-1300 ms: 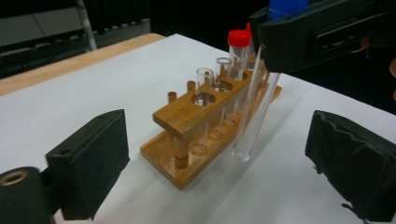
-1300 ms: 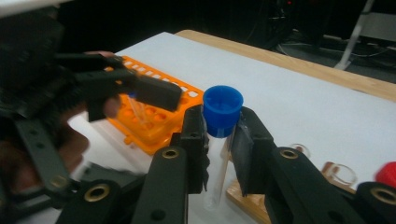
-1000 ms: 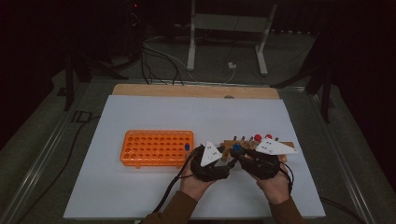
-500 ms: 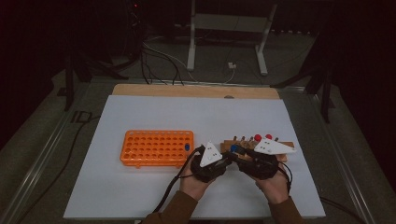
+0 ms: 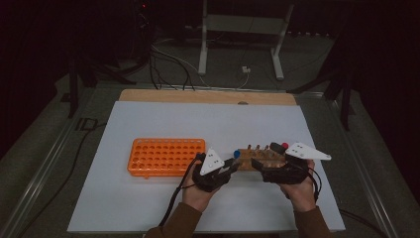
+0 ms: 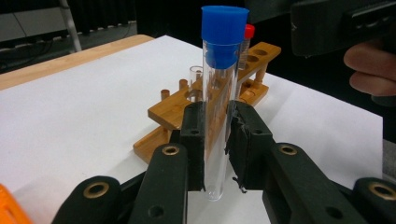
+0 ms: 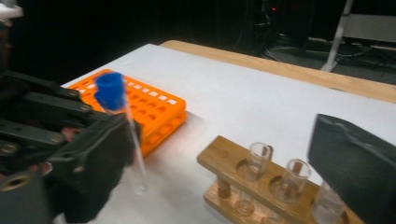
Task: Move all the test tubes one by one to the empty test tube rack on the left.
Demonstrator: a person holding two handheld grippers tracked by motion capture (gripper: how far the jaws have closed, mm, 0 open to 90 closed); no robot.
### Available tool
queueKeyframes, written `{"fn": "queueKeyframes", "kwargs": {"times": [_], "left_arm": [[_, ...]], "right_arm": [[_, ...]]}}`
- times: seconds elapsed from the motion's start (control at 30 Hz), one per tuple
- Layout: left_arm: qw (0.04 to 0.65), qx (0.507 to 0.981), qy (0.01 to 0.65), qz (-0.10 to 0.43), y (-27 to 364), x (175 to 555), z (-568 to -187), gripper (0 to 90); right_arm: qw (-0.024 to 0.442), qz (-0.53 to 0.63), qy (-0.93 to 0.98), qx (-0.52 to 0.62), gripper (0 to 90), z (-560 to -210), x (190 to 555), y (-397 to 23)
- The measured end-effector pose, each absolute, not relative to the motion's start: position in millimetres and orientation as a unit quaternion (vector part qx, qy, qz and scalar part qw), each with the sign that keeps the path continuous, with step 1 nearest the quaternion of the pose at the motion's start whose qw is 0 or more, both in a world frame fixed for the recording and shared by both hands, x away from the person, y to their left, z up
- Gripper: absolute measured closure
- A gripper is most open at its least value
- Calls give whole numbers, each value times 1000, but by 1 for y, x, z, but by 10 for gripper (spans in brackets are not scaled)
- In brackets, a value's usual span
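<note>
A clear test tube with a blue cap (image 6: 217, 93) stands upright with my left gripper (image 6: 217, 140) shut on its lower half. In the high view that blue-capped tube (image 5: 236, 154) is at the left end of the wooden rack (image 5: 262, 158), with the left gripper (image 5: 229, 167) below it. My right gripper (image 7: 224, 158) is open. Its jaws have just been opening, and the tube (image 7: 112, 93) stands free beside its left jaw. A red-capped tube (image 5: 285, 146) sits in the rack's right end. The orange rack (image 5: 166, 156) lies to the left.
Several uncapped glass tubes (image 7: 259, 161) stand in the wooden rack (image 7: 224, 161). The white mat (image 5: 208, 124) covers the table, with a wooden strip (image 5: 208, 95) along its far edge. Cables and a metal stand (image 5: 237, 44) lie on the floor beyond.
The right gripper has opened and drawn a little to the right, away from the blue-capped tube. The left gripper has closed on the tube and stays in place.
</note>
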State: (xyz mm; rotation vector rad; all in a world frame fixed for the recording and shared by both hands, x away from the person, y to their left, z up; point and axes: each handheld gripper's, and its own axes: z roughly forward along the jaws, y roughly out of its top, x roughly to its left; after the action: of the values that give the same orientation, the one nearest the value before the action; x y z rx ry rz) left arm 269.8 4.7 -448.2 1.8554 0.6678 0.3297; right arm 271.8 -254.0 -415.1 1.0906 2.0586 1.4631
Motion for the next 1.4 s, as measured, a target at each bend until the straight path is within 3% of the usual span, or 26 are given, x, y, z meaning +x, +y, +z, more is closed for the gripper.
{"fn": "queueKeyframes", "kwargs": {"times": [1.0,1.4], "left_arm": [[552,774,285,126,60,259,-443,765],[548,764,308,147,93,265,-442,766]], "right_arm": [[219,509,720,417,0,-417,276,-271],[219,512,717,419,0,-416,275,-275]]}}
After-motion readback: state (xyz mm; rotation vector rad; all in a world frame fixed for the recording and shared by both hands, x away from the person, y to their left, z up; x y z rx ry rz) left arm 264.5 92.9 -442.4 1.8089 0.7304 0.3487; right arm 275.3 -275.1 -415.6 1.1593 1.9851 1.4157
